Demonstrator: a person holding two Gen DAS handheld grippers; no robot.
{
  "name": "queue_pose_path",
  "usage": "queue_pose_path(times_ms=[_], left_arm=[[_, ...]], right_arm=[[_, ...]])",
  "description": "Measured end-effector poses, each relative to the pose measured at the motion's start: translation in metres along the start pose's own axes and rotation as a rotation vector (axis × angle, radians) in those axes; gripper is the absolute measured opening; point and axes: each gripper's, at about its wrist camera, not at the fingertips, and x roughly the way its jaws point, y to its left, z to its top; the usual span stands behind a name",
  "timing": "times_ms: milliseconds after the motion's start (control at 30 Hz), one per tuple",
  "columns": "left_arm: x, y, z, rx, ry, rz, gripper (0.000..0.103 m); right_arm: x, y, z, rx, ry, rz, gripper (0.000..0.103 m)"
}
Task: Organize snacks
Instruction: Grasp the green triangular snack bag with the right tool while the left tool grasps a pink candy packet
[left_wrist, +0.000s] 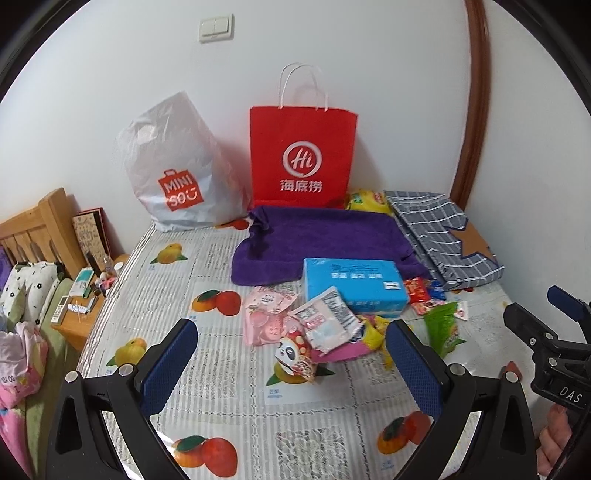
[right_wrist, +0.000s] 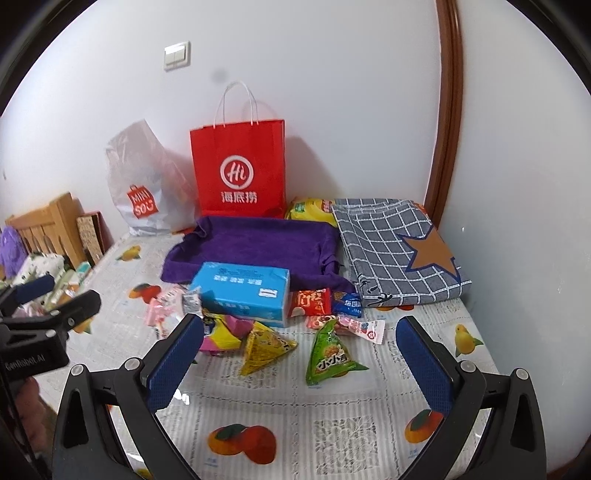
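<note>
OK, containers first. Red paper bag (left_wrist: 303, 155) stands upright against the wall at the back of the table (left_wrist: 229, 398); its inside is not visible. White plastic bag (left_wrist: 177, 166) sits just left of it, bulging, contents hidden. In front of the red bag lies a purple cloth tray (right_wrist: 258, 247) with raised soft edges; it looks empty apart from the blue tissue pack (right_wrist: 243, 291), which overlaps its front edge. A yellow snack bag (right_wrist: 312, 210) is wedged behind the tray, next to the folded checked cloth (right_wrist: 391, 251) with a star patch.

Snacks are all loose on the table in front of the tissue pack, none in a container: pink packet (left_wrist: 266, 317), white packet with barcode (left_wrist: 327, 321) leaning on the pack, panda packet (left_wrist: 295, 360), yellow triangular pouch (right_wrist: 264, 347), green triangular pouch (right_wrist: 330, 354), red packets (right_wrist: 314, 302) and a small blue one (right_wrist: 347, 304) near the checked cloth.

Left gripper (left_wrist: 291, 369): jaws spread wide, holding nothing, panda packet between and just beyond the fingers, no contact seen.

Right gripper (right_wrist: 299, 369): jaws spread wide, empty, above the table with the yellow and green pouches in the gap ahead of it, touching neither.
</note>
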Motion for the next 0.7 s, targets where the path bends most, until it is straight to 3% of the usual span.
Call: queue_pose_path(times_ms=[233,433,500,567,700], left_arm=[[0.038,0.02,-0.004,-0.036,0.011,-0.033,0.103],[0.077,0.032,-0.008,-0.011,0.078,0.013,0.102],[0.089,0.034,-0.009,0.001,0.102,0.019,0.101],[0.098,0.041,-0.011,-0.024,0.112,0.01,0.101],[0.106,0.053,-0.011,-0.061,0.119,0.008,0.1]], right_arm=[[0.042,-0.014,-0.005,0.003,0.035,-0.016,0.102],[0.08,-0.044,-0.02,0.072,0.095,0.002,0.102],[0.098,-0.056,-0.027,0.104,0.152,-0.014,0.102],[0.113,-0.064,-0.036,0.121,0.192,0.002,0.092],[0.136,-0.067,-0.048,0.133,0.235,0.03,0.084]])
